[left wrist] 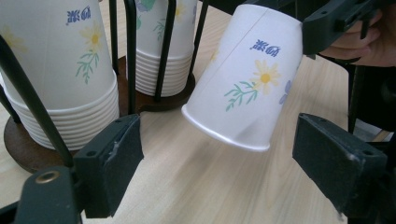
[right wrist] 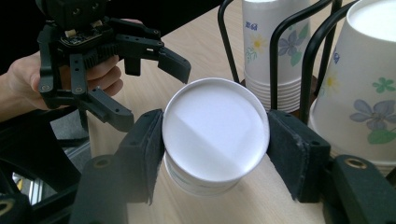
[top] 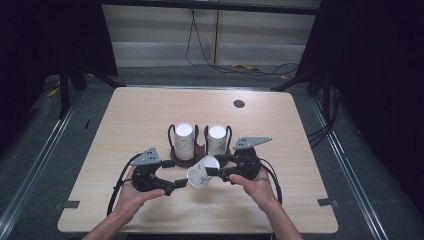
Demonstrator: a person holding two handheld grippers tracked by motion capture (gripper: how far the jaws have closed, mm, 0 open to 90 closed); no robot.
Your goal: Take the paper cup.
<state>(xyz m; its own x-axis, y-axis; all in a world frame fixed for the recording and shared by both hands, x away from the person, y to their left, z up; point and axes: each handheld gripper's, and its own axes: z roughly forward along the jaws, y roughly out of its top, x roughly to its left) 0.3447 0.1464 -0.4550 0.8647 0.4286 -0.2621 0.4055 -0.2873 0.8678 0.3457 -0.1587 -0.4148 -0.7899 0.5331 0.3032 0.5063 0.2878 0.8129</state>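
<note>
A white paper cup (top: 201,173) with a flower print hangs tilted just above the table, its mouth facing the left side. My right gripper (top: 216,173) is shut on it near the bottom; in the right gripper view both pads (right wrist: 148,144) press the cup (right wrist: 215,126) with its flat base facing the camera. My left gripper (top: 176,186) stands open a little left of the cup's mouth. In the left gripper view the cup (left wrist: 243,79) hangs beyond the wide-apart jaws of the left gripper (left wrist: 217,149), touching neither. The left gripper (right wrist: 149,88) also appears beyond the cup in the right gripper view.
Two stacks of upturned cups (top: 184,141) (top: 216,140) stand in a black wire holder on a brown base (top: 187,161), just behind both grippers. A round cable hole (top: 239,104) lies at the table's far side. Bare wood (top: 150,110) lies around the holder.
</note>
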